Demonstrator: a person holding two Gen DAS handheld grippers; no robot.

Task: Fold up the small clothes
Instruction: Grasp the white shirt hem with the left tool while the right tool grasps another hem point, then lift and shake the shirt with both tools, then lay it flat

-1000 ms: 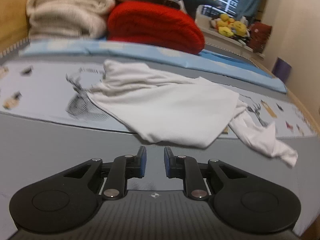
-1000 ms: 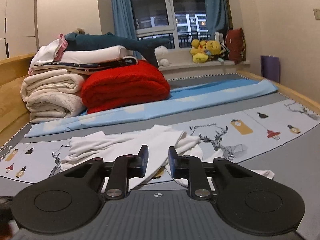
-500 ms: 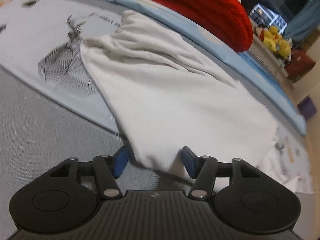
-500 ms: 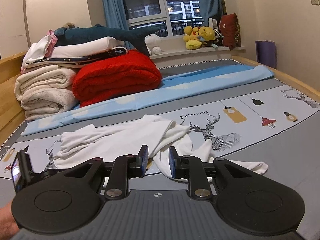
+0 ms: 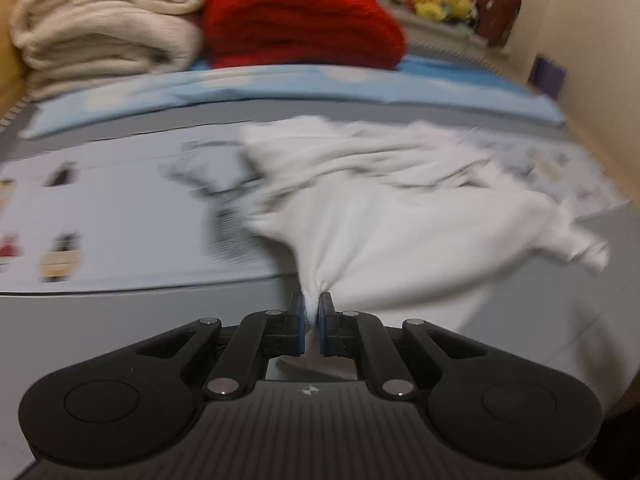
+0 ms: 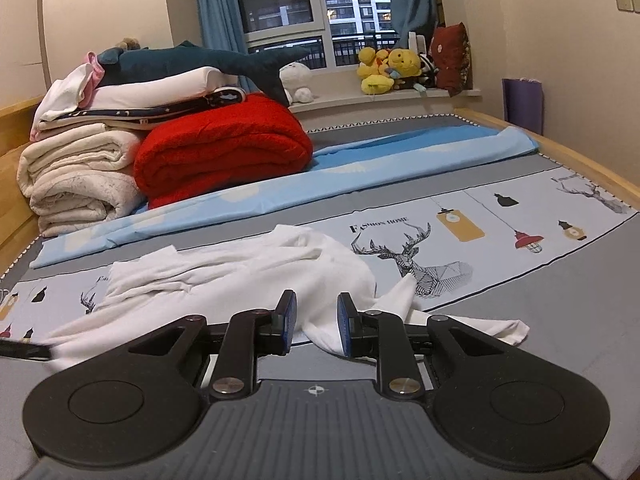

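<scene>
A white garment (image 5: 400, 232) lies crumpled on the printed grey bed sheet (image 5: 120, 220). My left gripper (image 5: 312, 312) is at its near edge, jaws closing tight on a pinched corner, and the cloth fans out taut from the pads. The left wrist view is motion-blurred. In the right wrist view the same garment (image 6: 240, 280) spreads across the sheet (image 6: 520, 248), one sleeve trailing right. My right gripper (image 6: 317, 322) hovers low over its near side. Its jaws stand apart and the pads touch no cloth.
A red blanket (image 6: 224, 152) and stacked cream blankets (image 6: 76, 184) sit at the back left, on a light blue sheet (image 6: 400, 152). The wooden bed edge (image 6: 580, 160) runs along the right. Plush toys (image 6: 388, 68) line the windowsill.
The left gripper opened wide over the garment's near edge, then shut on it and drew back, pulling the cloth taut. The right gripper has barely moved.
</scene>
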